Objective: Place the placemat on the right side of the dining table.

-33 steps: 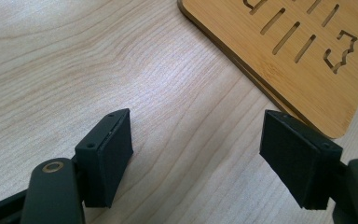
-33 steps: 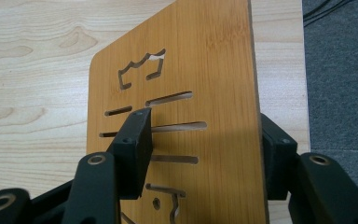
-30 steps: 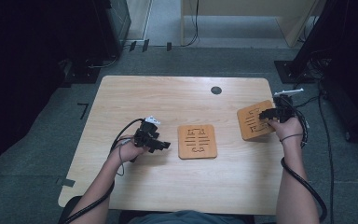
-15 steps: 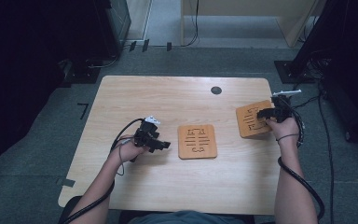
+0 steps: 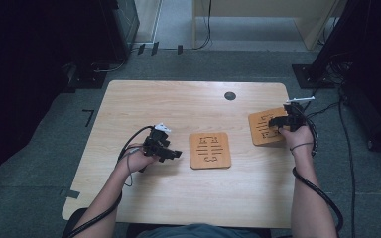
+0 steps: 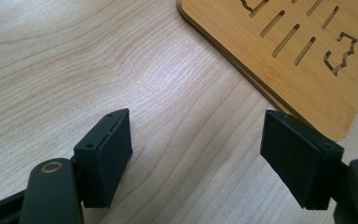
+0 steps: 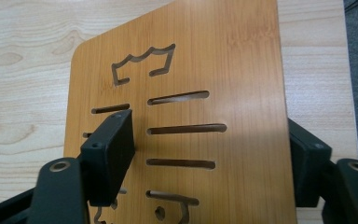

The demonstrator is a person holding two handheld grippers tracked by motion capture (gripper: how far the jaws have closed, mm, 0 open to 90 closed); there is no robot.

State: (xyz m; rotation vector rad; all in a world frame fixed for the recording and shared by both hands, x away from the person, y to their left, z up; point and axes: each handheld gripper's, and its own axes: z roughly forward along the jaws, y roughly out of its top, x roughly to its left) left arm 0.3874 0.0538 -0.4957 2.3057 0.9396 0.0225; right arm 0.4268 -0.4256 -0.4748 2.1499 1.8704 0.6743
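— The right gripper [image 5: 278, 120] at the right of the frame has just been opening, hasn't it?

— Yes. Its jaws now straddle the wooden board [image 5: 264, 128] there without pinching it, so I'd say that board's been set down at the table's [image 5: 178, 106] right edge.

— And the left gripper [image 5: 171, 153]?

— Gaping, empty, beside the middle board [image 5: 209, 149].

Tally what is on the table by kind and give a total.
Bamboo trivets: 2, one at the middle, one by the right edge
Black hole cover: 1
Total: 3
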